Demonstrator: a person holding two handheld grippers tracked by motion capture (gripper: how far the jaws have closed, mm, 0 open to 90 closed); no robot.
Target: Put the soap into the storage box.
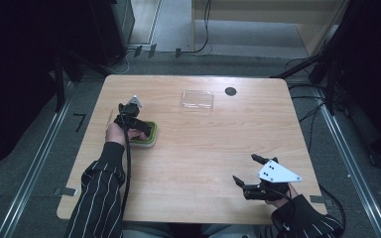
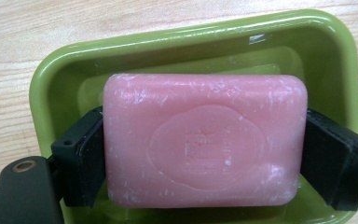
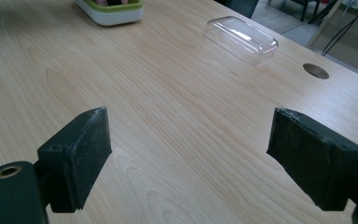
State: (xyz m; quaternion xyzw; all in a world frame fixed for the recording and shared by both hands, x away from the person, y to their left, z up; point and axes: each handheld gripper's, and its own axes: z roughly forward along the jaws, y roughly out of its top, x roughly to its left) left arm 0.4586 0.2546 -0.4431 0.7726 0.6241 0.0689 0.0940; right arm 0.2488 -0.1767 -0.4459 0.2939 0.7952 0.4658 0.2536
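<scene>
A pink soap bar [image 2: 205, 140] with a stamped oval lies in a green dish [image 2: 191, 32] on the wooden table. My left gripper [image 2: 205, 158] is shut on the soap, one black pad pressing each short end. From above, that gripper [image 1: 140, 128] hangs over the green dish [image 1: 150, 141] at the table's left, hiding the soap. My right gripper [image 1: 245, 168] rests open near the front right edge with nothing between its pads [image 3: 81, 144], pointing across the table toward the dish [image 3: 109, 14].
A clear plastic lid [image 1: 197, 99] lies at the back middle of the table, also seen in the right gripper view [image 3: 241, 37]. A dark round hole [image 1: 230, 91] sits beside it. Bare wood [image 1: 203, 148] stretches between the two grippers.
</scene>
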